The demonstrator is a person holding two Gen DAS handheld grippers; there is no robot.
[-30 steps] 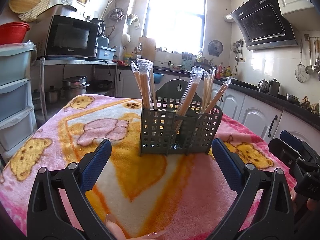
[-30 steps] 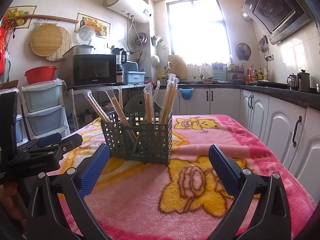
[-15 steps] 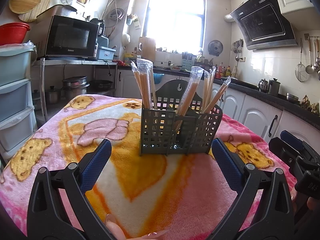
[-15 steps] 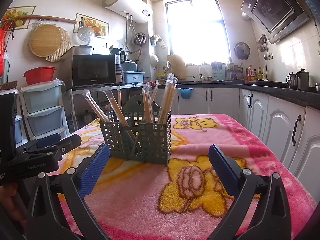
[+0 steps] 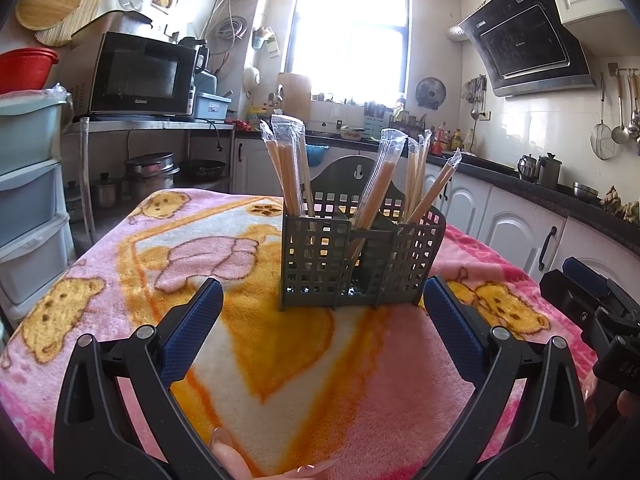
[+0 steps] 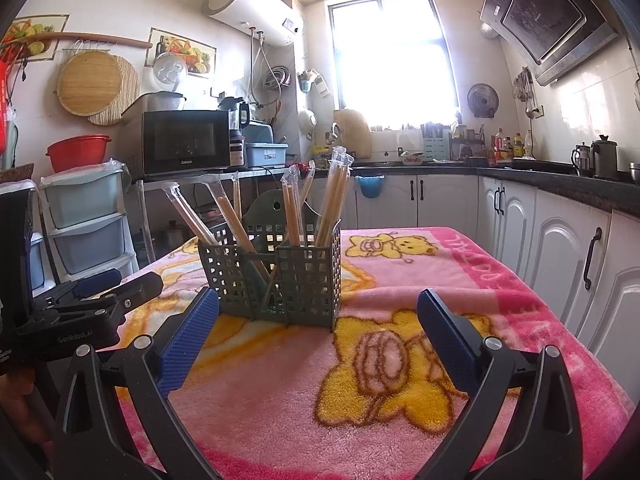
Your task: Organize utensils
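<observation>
A grey-green slotted utensil caddy stands upright on the pink bear-print blanket; it also shows in the right wrist view. Several plastic-wrapped chopstick pairs lean in its compartments, also seen in the right wrist view. My left gripper is open and empty, just in front of the caddy. My right gripper is open and empty, in front of the caddy's right side. Each gripper shows at the edge of the other's view.
The blanket covers the whole table. White cabinets run along the right. A microwave on a metal rack and plastic drawers stand to the left. A person's fingertips show at the bottom edge.
</observation>
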